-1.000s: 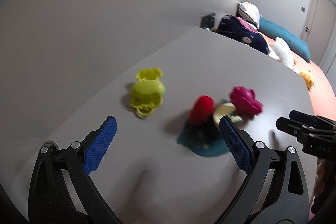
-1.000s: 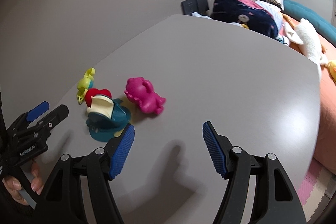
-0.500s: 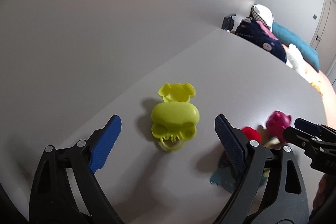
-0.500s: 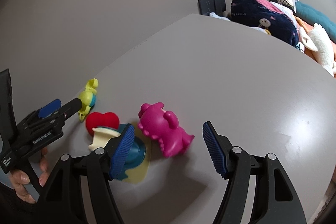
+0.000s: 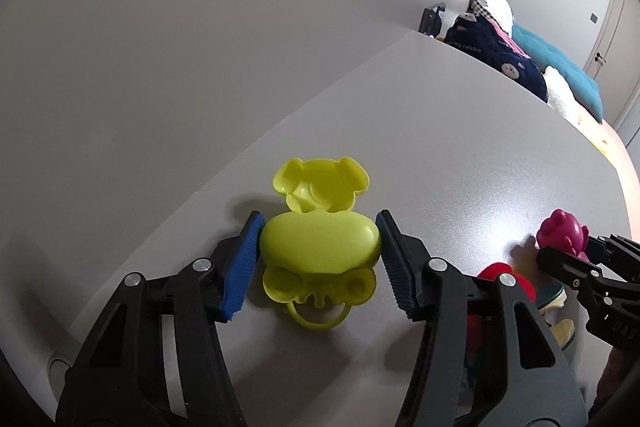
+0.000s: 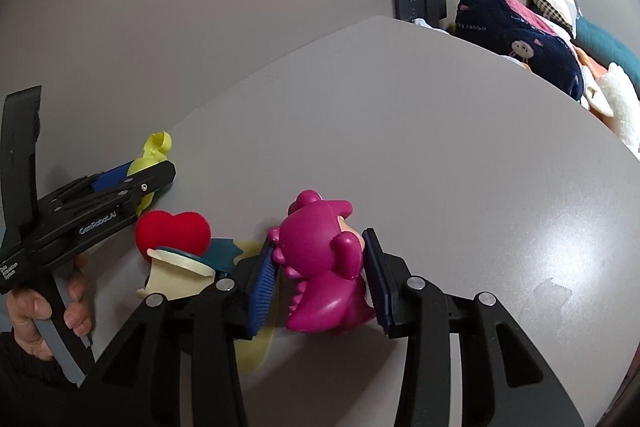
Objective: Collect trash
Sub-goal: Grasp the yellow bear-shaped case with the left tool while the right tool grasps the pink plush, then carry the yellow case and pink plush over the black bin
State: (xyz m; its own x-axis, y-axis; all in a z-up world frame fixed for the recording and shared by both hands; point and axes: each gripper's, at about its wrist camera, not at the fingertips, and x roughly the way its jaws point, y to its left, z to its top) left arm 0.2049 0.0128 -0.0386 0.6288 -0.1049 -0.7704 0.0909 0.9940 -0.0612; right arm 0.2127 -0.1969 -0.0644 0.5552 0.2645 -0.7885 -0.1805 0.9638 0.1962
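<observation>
A yellow-green animal-shaped plastic case (image 5: pixel 319 242) lies on the grey table (image 5: pixel 460 147), its lid open behind it. My left gripper (image 5: pixel 318 261) has its blue pads against both sides of the case's body. In the right wrist view it shows at the left (image 6: pixel 120 183) on the case (image 6: pixel 154 153). A magenta plastic animal toy (image 6: pixel 320 263) sits between the pads of my right gripper (image 6: pixel 320 277), which press on its sides. The toy also shows in the left wrist view (image 5: pixel 562 233).
A red heart (image 6: pixel 174 229), a cream and teal toy (image 6: pixel 188 265) and a yellow sheet (image 6: pixel 256 339) lie between the two grippers. Pillows and soft toys (image 6: pixel 520 39) are piled beyond the table's far edge. A dark wall socket (image 6: pixel 418 1) is behind.
Both grippers moved forward and closed in. The left one went from wide open to gripping the yellow-green case; the right one went from wide open to gripping the magenta toy.
</observation>
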